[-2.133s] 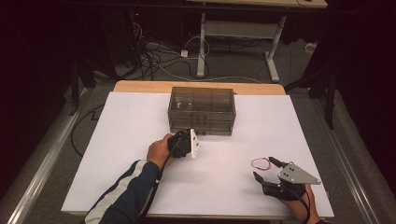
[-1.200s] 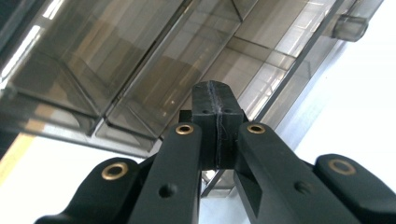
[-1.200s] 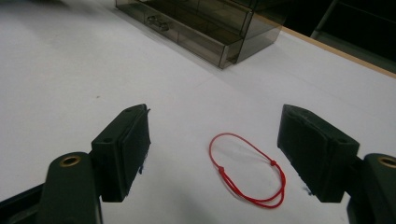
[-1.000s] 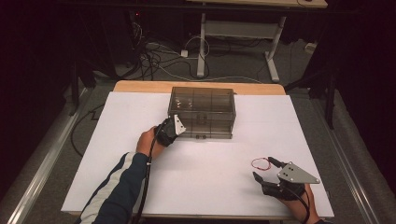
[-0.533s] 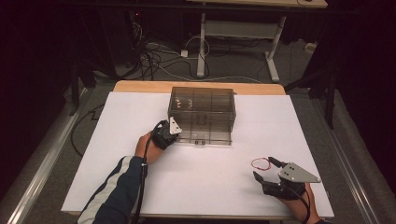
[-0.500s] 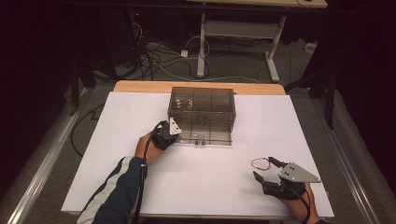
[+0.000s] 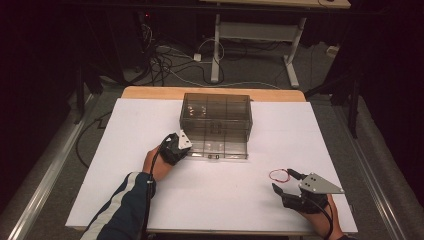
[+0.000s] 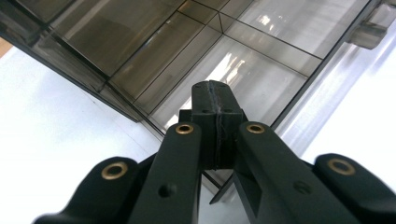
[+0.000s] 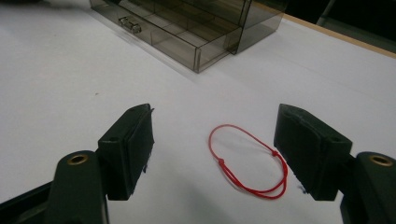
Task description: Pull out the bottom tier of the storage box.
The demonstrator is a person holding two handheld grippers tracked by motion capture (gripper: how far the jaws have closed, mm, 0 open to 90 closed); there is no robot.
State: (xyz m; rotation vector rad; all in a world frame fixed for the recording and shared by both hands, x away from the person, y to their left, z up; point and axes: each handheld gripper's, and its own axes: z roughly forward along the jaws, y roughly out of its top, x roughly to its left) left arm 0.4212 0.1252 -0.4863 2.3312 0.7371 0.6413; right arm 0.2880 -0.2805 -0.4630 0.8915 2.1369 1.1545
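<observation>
Where the white sheet [image 7: 150, 165] covers the tabletop, only a strip of bare wooden table [image 7: 150, 92] shows along the far edge. On the sheet, slightly far of centre, stands a smoky transparent drawer box [image 7: 216, 112], its lower drawer [image 7: 220, 147] pulled out toward the near side, divided into compartments and carrying a small clear handle [image 9: 129, 24] on its front. The left gripper [image 7: 181, 146] sits at the drawer's near-left corner, held by a hand coming from a dark sleeve with a white stripe [image 7: 122, 200]. From the left gripper view, its jaws are pressed together with no gap between the pads, their tip over the drawer's wall, and nothing can be seen caught between them. The right gripper [image 7: 286, 181] rests low over the near-right part of the sheet, well apart from the box. Its jaws stand wide apart, and a thin red string loop [image 9: 247, 161] lies flat on the sheet between them, nearer the right-hand pad in the right gripper view, touching neither. Beyond the table the room is dark. A grey carpeted floor [image 7: 260, 75] carries a tangle of cables [image 7: 170, 57] on the far left, and the white metal legs of a desk frame [image 7: 255, 40] stand farther back. Metal rails [image 7: 40, 185] run along the floor at both sides of the table.
</observation>
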